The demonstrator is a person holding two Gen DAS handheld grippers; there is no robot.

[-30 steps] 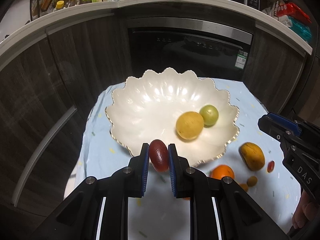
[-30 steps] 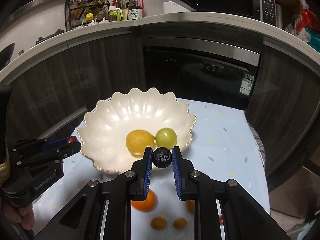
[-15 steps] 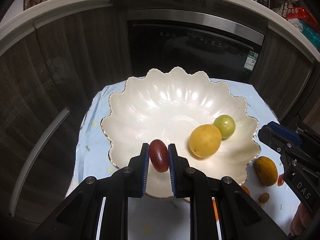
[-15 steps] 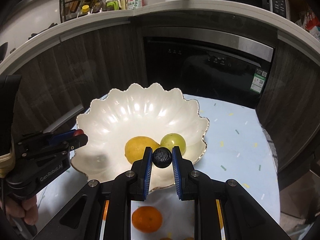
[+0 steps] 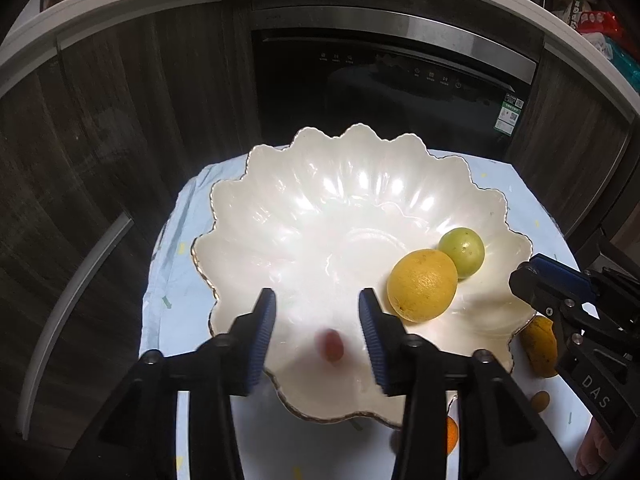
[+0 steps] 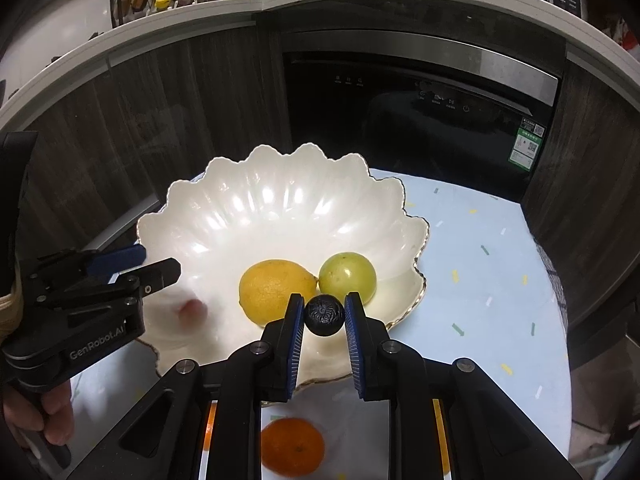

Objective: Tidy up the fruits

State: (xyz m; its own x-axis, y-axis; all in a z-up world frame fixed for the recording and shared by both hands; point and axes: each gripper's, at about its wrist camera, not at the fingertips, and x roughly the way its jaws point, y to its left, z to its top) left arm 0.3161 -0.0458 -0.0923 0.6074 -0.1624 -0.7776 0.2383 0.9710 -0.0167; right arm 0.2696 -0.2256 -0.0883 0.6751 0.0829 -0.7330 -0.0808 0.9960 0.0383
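Tongs (image 6: pixel 323 316) above pale-blue tablecloth (image 6: pixel 480 248), facing dishwasher (image 6: pixel 420 120).

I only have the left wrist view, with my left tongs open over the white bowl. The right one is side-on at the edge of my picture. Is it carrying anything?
Observer: Yes. The right tongs are shut on a black fruit, small and round.
Operator: Is it over the bowl?
Observer: It appears to be above the near part of the bowl, just in front of the yellow fruit and green fruit.
Operator: Anything below it?
Observer: An orange lies on the cloth outside the bowl, between the tongs' arms.
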